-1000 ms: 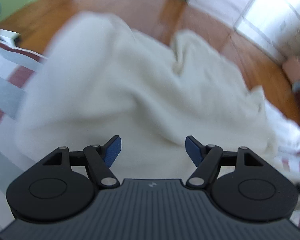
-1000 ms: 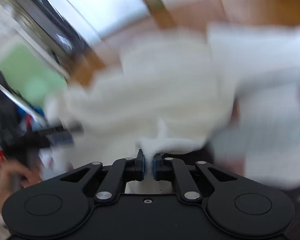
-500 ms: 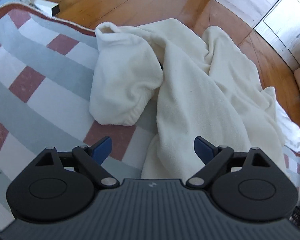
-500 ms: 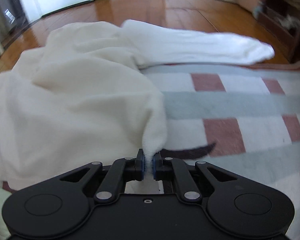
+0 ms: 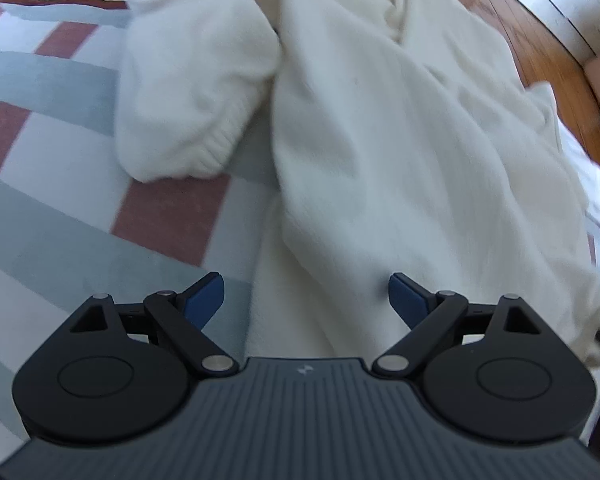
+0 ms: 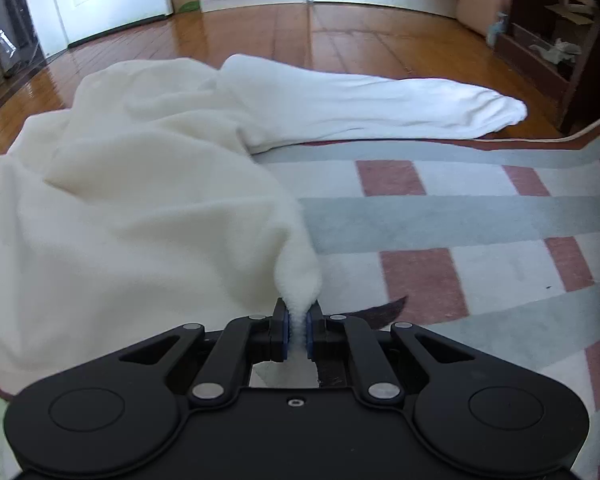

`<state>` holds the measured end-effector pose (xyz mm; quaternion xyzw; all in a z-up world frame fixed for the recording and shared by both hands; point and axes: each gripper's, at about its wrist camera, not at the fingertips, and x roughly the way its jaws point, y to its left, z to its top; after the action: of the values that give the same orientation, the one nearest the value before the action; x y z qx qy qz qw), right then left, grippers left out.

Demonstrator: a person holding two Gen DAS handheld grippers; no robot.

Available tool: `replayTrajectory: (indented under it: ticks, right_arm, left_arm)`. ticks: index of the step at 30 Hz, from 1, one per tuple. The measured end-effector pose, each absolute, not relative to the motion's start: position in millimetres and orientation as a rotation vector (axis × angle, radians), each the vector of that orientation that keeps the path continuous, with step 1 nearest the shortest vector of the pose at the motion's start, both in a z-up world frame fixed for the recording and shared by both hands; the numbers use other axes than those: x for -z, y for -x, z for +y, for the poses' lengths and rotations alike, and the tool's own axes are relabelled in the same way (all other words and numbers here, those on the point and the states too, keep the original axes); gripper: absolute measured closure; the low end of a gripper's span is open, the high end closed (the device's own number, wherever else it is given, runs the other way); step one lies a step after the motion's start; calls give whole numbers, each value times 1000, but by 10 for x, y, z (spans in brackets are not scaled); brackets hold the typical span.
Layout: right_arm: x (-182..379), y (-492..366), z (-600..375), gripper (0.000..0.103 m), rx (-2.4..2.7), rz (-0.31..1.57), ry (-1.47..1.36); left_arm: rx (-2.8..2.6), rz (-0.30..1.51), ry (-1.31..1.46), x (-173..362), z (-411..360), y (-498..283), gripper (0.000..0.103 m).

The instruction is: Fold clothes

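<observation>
Right wrist view takes in the biggest thing first: a checked rug (image 6: 440,216) in grey, white and dull red lying on a wooden floor (image 6: 300,36), with a cream fleece garment (image 6: 140,200) spread across the rug's far-left part and spilling onto the boards. One long sleeve (image 6: 380,108) runs out flat to the right along the rug's edge; in the left wrist view the other sleeve (image 5: 192,92) lies doubled back on itself beside the body, cuff turned under. The body is rumpled, with deep creases rather than clean fold lines, so it reads as a garment being laid out or pulled straight, though how far the folding has got cannot be told from this alone. The right tongs (image 6: 297,334) are clenched on a bunched corner of the fleece, which rises to them in a taut peak. The left tongs (image 5: 306,300) are released, jaws wide apart, hovering low over the near hem with fabric between and below the blue pads but nothing pinched. To do this step well, I judge the left tongs should take the matching hem corner, catching the full thickness of the fleece, so both corners can be drawn evenly. Thick pile is likely to slip from a shallow bite, and a one-sided pull would drag the body askew.
</observation>
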<state>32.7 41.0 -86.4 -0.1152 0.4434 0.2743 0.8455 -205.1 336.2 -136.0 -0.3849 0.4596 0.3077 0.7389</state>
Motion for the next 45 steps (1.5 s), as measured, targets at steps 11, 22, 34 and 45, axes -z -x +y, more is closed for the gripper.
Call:
replayTrajectory:
  ticks: [11, 22, 34, 45]
  right_arm:
    - [971, -341, 337, 93, -590, 931, 231]
    - [1121, -494, 120, 58, -645, 1086, 45]
    - [-114, -565, 11, 91, -1155, 998, -142]
    - [934, 163, 40, 91, -883, 1230, 333]
  left_arm:
    - [-595, 1046, 951, 1596, 3382, 2017, 13]
    - [-546, 1132, 674, 1507, 3006, 1711, 53]
    - [-664, 770, 495, -243, 2945, 2222, 93]
    - [-670, 1240, 337, 487, 2656, 2389, 91]
